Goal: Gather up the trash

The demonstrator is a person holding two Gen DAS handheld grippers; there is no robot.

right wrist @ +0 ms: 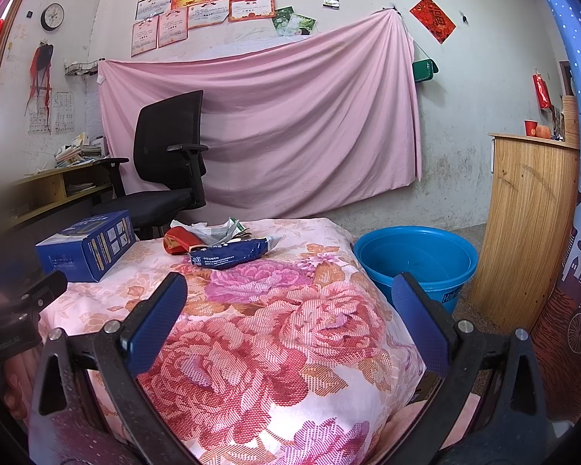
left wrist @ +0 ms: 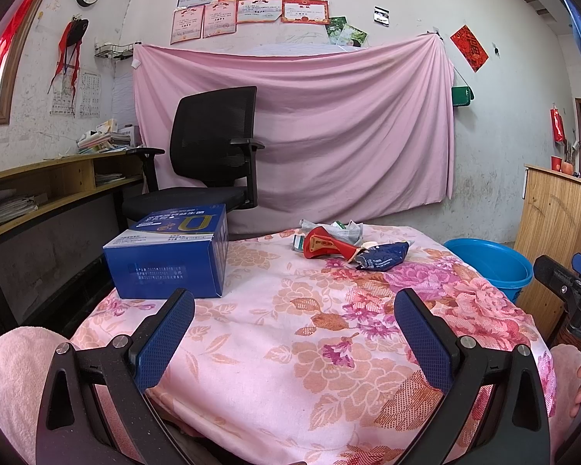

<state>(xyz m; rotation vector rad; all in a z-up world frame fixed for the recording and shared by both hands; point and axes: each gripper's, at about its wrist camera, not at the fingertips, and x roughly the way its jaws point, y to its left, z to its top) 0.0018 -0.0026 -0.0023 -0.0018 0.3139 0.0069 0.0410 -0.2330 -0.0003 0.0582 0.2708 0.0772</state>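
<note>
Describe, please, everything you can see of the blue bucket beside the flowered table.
The blue bucket is a round, wide-mouthed tub that looks like smooth plastic, with a rolled rim and white lettering low on its front wall. It stands upright on the floor, between the cloth-covered table and the wooden cabinet. No trash shows in the visible interior. One of the right gripper's fingers overlaps it in view; nothing visibly touches it.

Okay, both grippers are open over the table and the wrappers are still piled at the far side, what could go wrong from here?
1. The wrappers overlap in one heap, so a gripper may lift one and drag or scatter the others.
2. The cloth is soft and loose; a low grab could pinch it and shift everything.
3. The bucket sits below the table's right edge, and light wrappers may miss it.
4. The box stands near the left gripper and could get bumped.
</note>
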